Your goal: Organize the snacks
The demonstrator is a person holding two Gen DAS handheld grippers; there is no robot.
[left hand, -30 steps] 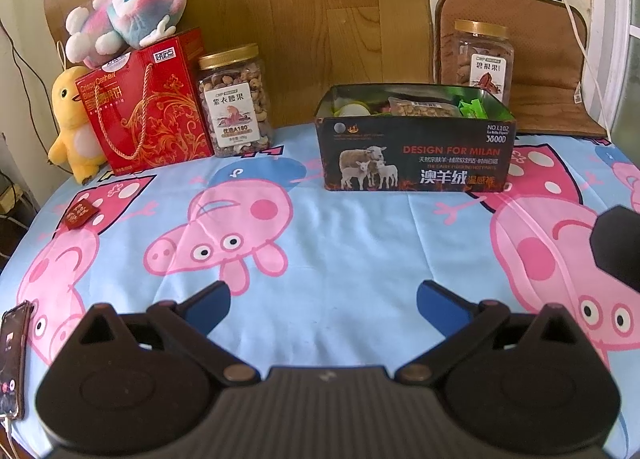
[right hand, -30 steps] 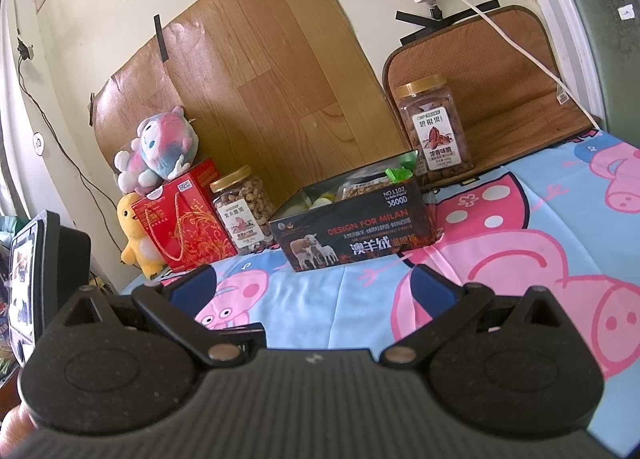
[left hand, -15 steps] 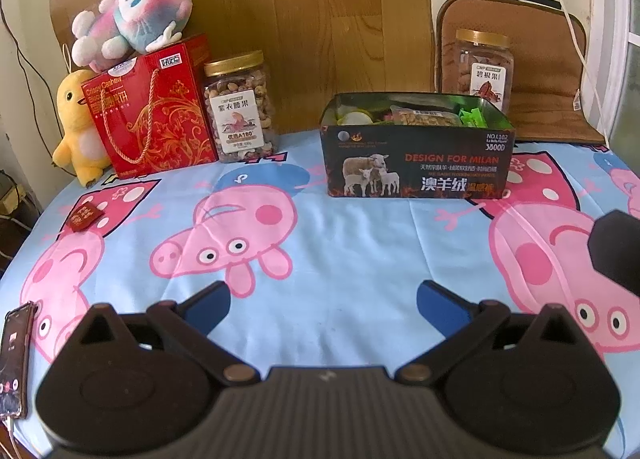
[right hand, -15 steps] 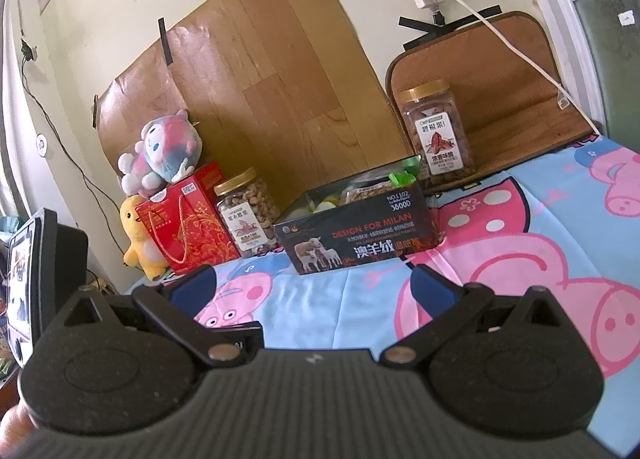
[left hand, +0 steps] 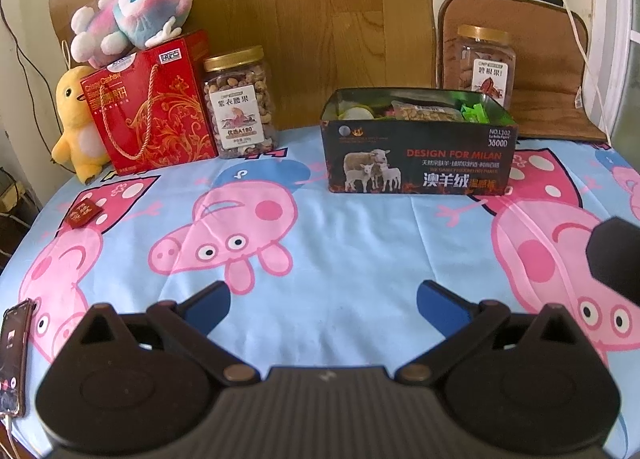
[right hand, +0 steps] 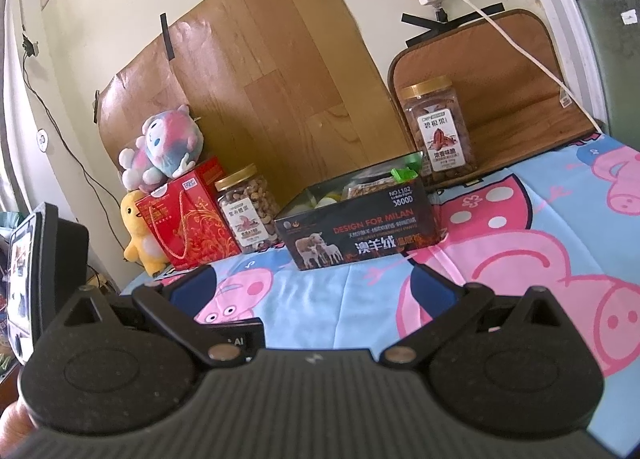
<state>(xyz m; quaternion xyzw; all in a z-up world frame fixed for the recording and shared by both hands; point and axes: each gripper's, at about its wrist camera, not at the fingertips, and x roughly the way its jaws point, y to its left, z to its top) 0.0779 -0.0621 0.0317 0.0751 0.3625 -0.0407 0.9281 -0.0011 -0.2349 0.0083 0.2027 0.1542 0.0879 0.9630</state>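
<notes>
Bare tablecloth (left hand: 340,259) stretches from both gripper views to the dark snack box (left hand: 420,163). Along the back stand the cashew jar (left hand: 240,103), red gift bag (left hand: 152,111) and pecan jar (right hand: 440,131). A phone (left hand: 12,355) lies at the left edge.

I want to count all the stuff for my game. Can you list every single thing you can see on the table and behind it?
Snack box: one, black, open, back middle of table, packets inside.
Cashew jar: one, clear, gold lid, left of box.
Pecan jar: one, clear, gold lid, behind box on right.
Gift bag: one, red, left of cashew jar.
Plush toy: one, pink-blue, on top of bag.
Duck plush: one, yellow, far left.
Small packet: one, dark red, left on tablecloth.
Phone: one, left table edge.
Tablecloth: one, blue with pink pigs.
Left gripper: open, empty.
Right gripper: open, empty.
</notes>
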